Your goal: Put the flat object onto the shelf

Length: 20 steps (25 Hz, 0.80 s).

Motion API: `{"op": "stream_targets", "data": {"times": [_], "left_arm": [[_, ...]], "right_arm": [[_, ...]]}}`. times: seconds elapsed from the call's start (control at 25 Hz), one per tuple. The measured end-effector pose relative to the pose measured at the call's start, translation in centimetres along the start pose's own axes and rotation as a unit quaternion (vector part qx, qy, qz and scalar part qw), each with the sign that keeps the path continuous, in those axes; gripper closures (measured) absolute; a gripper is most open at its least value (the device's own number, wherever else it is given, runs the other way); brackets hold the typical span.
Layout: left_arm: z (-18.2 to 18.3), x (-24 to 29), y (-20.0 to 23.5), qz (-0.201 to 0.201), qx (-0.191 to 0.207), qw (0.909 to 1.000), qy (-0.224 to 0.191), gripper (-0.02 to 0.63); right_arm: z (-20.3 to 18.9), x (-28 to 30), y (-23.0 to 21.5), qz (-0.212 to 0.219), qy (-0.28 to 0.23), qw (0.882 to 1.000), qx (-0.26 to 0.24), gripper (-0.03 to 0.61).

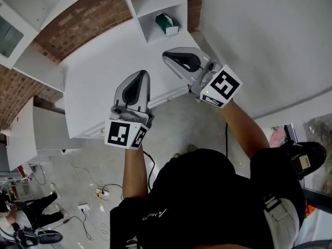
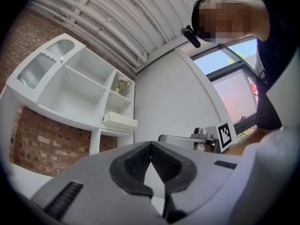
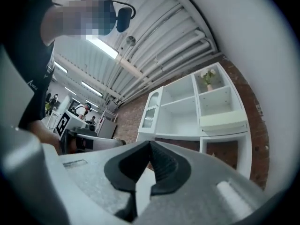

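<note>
Flat object on the shelf, both grippers held clear.

The flat white object (image 2: 120,120) is seen lying on a lower board of the white shelf unit (image 2: 79,86), below the small plant (image 3: 208,78), so the placing is judged done. The left gripper (image 1: 138,78) and right gripper (image 1: 175,56) are held well away, jaws clenched on nothing, presumably because nothing is left to carry.

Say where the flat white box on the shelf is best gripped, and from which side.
Its long front edge, from the open front, pinched top and bottom. The flat white box lies level on the shelf and seems to jut past it, so that thin edge looks reachable.
</note>
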<state>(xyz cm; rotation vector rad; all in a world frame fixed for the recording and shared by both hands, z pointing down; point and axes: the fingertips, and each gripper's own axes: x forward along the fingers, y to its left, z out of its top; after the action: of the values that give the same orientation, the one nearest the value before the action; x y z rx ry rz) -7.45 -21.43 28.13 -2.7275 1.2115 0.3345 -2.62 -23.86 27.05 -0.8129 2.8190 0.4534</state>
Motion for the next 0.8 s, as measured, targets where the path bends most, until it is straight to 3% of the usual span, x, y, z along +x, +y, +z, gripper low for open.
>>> {"op": "stream_targets", "data": {"times": [0.36,0.8], "left_arm": [[0.0,-2.1,-1.9,-0.012,-0.007,0.9999,-0.004,0.615],[-0.1,-2.8,-2.4,-0.016,-0.012,0.9998,-0.004,0.615]], "right_arm": [[-0.9,-2.0,3.9,-0.025,0.02,0.999,-0.027,0.578],[-1.1,-2.6,5.5,-0.025,0.026,0.999,-0.027,0.579]]}}
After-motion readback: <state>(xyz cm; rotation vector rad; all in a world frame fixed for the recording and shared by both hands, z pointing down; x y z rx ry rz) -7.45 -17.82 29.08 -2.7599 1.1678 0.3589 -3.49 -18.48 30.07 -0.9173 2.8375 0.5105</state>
